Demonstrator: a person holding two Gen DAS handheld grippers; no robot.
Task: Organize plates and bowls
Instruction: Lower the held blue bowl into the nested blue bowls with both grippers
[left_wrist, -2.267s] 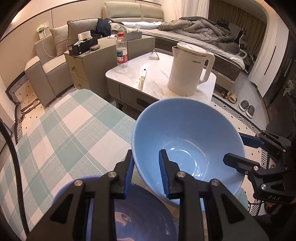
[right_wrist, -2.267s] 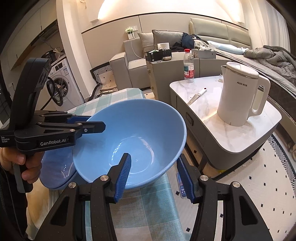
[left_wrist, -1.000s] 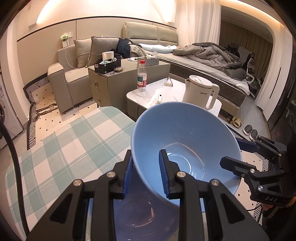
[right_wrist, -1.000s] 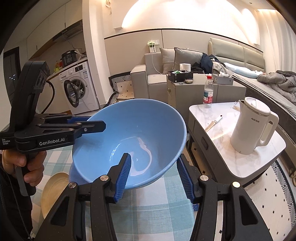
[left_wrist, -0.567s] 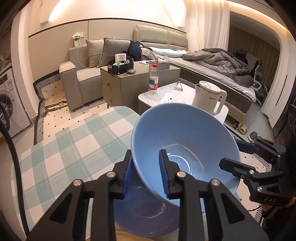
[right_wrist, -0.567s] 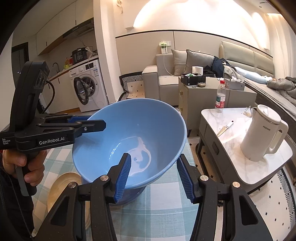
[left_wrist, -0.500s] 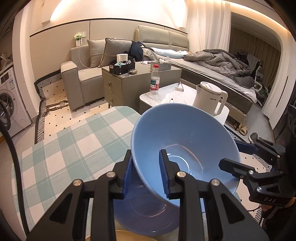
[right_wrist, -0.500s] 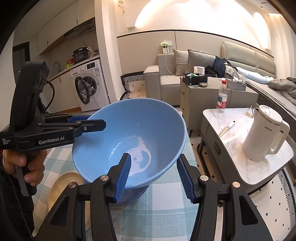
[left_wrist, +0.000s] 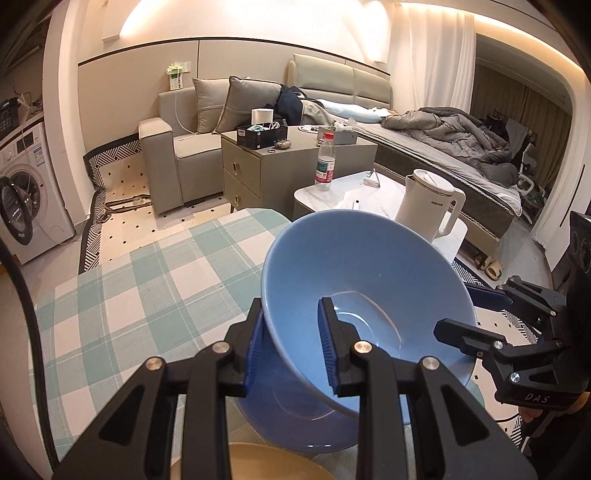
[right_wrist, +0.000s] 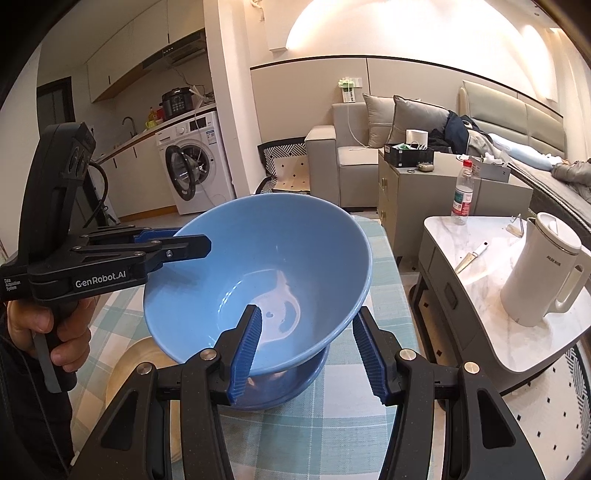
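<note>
Two blue bowls show in the left wrist view: the upper blue bowl (left_wrist: 365, 280) is carried tilted in the air, its near rim clenched between the pads of the left gripper (left_wrist: 291, 343), while the right gripper (left_wrist: 476, 314) straddles the far rim from the side. Right under it the lower blue bowl (left_wrist: 303, 417) sits on the checked tablecloth (left_wrist: 140, 288), with the edge of a tan plate (left_wrist: 258, 461) just beside it. From the right wrist view, the right gripper (right_wrist: 306, 350) has one finger inside the upper bowl (right_wrist: 258, 273) and one outside, but a gap shows, so it looks released and not gripping; the left gripper (right_wrist: 173, 243) pinches the opposite rim. The lower bowl (right_wrist: 288, 384) peeks out beneath, the plate (right_wrist: 136, 362) to its side. Nesting seems close but not done: the carried bowl has yet to be lowered in and let go.
</note>
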